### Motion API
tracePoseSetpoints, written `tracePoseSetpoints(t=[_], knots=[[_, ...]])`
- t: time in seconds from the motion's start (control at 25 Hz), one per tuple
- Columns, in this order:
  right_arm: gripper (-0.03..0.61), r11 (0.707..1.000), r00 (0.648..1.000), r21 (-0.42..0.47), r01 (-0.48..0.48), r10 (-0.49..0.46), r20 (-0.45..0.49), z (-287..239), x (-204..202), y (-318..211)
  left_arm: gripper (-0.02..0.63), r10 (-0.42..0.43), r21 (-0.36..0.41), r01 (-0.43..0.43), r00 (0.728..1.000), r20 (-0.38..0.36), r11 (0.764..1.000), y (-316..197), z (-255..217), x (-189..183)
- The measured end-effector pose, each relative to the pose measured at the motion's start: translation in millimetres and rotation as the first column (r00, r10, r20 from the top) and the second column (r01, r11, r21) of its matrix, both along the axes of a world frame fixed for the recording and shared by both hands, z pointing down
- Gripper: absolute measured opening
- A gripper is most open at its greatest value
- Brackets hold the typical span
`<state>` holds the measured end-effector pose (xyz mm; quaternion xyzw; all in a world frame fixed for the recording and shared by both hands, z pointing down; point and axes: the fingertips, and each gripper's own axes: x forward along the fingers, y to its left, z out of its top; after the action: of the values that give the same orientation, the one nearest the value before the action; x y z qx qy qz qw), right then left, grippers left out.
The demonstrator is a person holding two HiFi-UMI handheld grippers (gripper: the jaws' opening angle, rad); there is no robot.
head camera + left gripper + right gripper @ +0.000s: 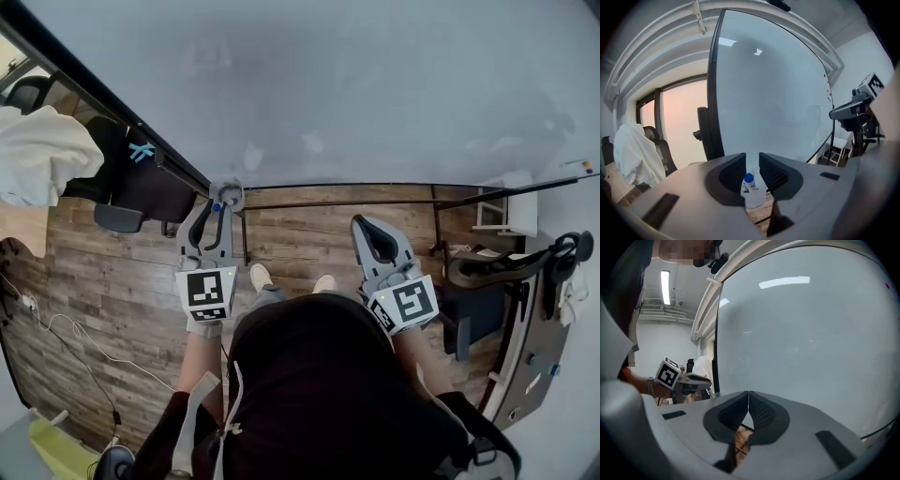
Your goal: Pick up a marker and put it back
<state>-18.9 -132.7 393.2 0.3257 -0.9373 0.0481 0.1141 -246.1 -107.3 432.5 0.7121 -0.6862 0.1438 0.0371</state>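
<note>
While my right gripper (748, 397) hangs idle, jaws pressed together on nothing, my left gripper (752, 158) is the nearer one. Its jaws stand slightly apart, and the blue-capped marker (749, 181) shows right in the gap at the tips, upright, cap up, seated in its white holder (754, 200). Long axis vertical, so I'd judge a straight lift. Just beyond, the whiteboard (773, 93) crowds close; free room lies back toward me.

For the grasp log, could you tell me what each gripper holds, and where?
Nothing: left gripper open before the blue-capped marker in its holder; right gripper shut, empty.
</note>
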Motion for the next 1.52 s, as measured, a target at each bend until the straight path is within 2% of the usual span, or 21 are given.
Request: tracePoseSetpoints(t=[0.4, 0.76, 1.0, 1.52], knots=[[0.015, 0.998, 0.997, 0.01, -0.058, 0.058, 0.041, -4.8, 48.2, 4.1, 0.087, 0.092, 0.02, -0.092, 0.996, 0.019, 0.996, -6.6, -21.0, 64.1], [0.015, 0.987, 0.985, 0.006, -0.162, 0.161, 0.054, -2.5, 110.8, 13.2, 0.078, 0.226, 0.022, -0.226, 0.974, -0.021, 0.974, -18.1, -24.1, 138.1], [0.015, 0.971, 0.97, -0.001, -0.238, 0.238, 0.05, 1.9, 151.7, 21.7, 0.072, 0.341, 0.025, -0.34, 0.938, -0.061, 0.94, -22.8, -24.9, 193.8], [0.015, 0.925, 0.925, -0.007, -0.379, 0.379, 0.035, 6.7, 221.0, 42.1, 0.057, 0.536, 0.029, -0.536, 0.838, -0.101, 0.844, -24.5, -20.4, 291.3]])
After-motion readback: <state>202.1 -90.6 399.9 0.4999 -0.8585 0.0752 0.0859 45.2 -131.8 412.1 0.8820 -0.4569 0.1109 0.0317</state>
